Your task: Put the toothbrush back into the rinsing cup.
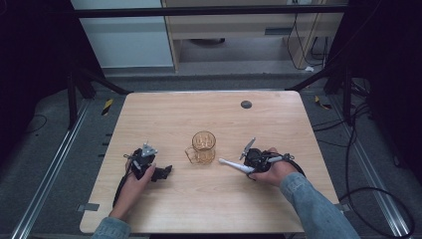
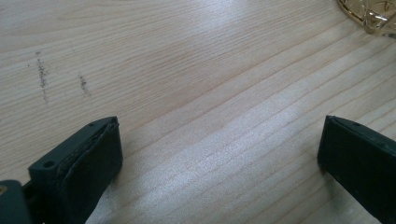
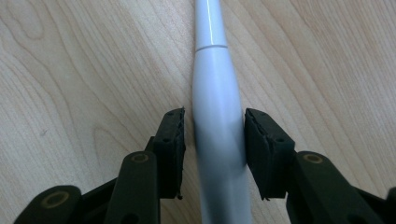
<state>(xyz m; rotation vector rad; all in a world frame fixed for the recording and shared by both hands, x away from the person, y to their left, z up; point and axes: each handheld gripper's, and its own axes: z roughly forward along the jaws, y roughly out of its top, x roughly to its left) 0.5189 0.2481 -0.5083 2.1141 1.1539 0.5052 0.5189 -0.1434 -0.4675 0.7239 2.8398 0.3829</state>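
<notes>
Right gripper (image 3: 212,140) jaws clamp one white, seemingly toothbrush handle (image 3: 217,116); left gripper (image 2: 219,154) gapes near one mug (image 1: 203,147)

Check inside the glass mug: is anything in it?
The amber glass mug stands upright mid-table and looks empty from above. Its patterned glass blurs the bottom, so a small item there cannot be ruled out. The white handle sits between the right gripper jaws, outside the mug.
</notes>
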